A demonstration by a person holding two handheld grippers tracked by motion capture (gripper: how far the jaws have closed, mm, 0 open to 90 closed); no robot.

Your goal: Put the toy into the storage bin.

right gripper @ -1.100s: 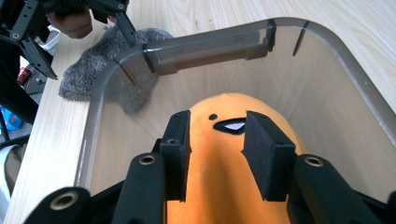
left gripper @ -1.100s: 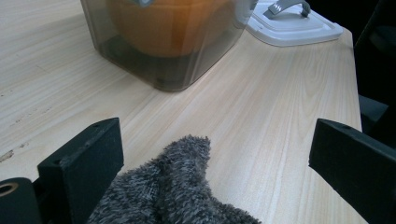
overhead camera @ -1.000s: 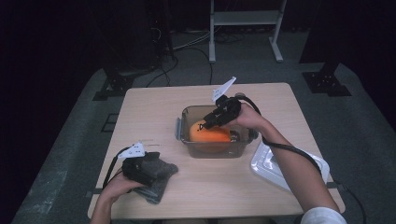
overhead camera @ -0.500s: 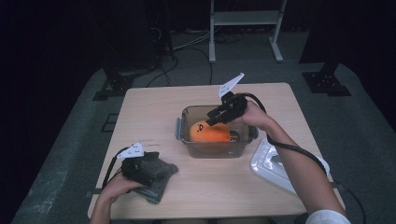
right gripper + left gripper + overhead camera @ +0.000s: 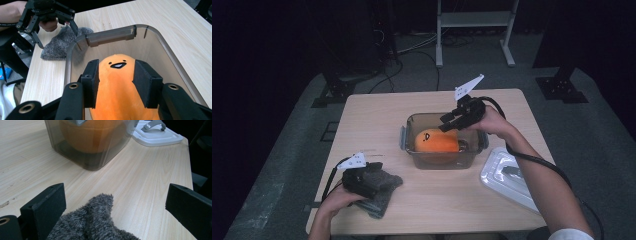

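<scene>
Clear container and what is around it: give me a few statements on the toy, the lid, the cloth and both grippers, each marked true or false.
1. An orange plush toy with a small face lies inside the clear container. True.
2. The white lid is fitted on the container. False: it lies on the table, to the right of the container in the high view.
3. The left gripper rests over a grey fuzzy cloth with its jaws wide apart. True.
4. The right gripper is clamped tight on the toy. False: its jaws have just been opening; the toy lies between them.
5. The cloth is inside the container. False: it lies on the table near the front left corner.
</scene>
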